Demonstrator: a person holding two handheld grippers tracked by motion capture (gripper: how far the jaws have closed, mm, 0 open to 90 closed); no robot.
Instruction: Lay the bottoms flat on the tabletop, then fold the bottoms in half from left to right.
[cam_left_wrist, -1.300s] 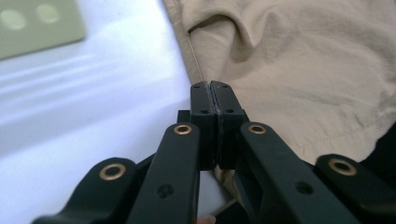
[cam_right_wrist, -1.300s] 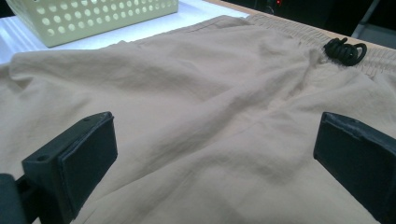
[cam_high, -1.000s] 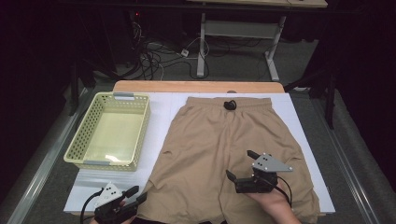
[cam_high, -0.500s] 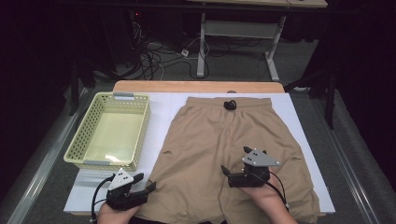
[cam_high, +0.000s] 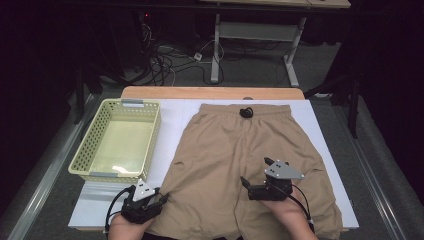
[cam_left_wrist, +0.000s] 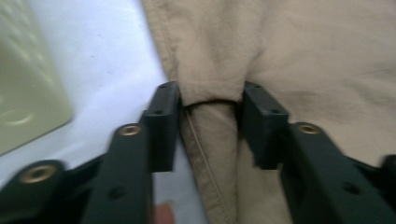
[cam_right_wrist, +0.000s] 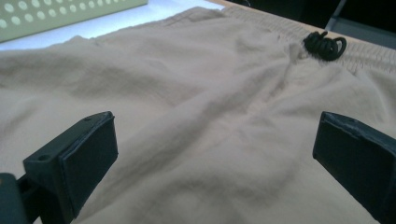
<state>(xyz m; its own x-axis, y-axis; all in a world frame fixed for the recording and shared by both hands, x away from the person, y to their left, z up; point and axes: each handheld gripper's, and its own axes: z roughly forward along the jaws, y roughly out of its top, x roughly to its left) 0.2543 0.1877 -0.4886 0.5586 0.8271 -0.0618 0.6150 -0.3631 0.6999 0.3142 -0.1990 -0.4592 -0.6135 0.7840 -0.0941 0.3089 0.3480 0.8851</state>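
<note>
- We count one pair of tan shorts (cam_high: 240, 165), laid flat on the white board (cam_high: 175, 120), waistband at the far side, both legs toward the person.
- One black drawstring knot (cam_high: 245, 112) sits at the middle of the waistband; it also shows in the right gripper view (cam_right_wrist: 325, 45).
- One pale yellow-green perforated basket (cam_high: 117, 140) stands on the board left of the shorts, just beside them, not touching as far as we can see. It looks empty apart from glare on its floor.
- Two grippers, one per hand.
- Left gripper (cam_high: 161, 199) is at the near left edge of the shorts, by the hem of the left leg. In the left gripper view a fold of the shorts' edge (cam_left_wrist: 210, 116) is bunched between the two black jaws (cam_left_wrist: 210, 121); the jaws have just been closing. Both pads touch the fabric, so we read it as clamped on the shorts.
- Right gripper (cam_high: 244, 182) is over the right leg of the shorts, pointing left toward the middle. In the right gripper view its jaws stand wide apart (cam_right_wrist: 215, 154), with flat cloth below and nothing pinched.
- One wooden table edge (cam_high: 210, 92) shows beyond the board.
- Cables and one metal table frame (cam_high: 255, 37) lie on the dark floor behind.
</note>
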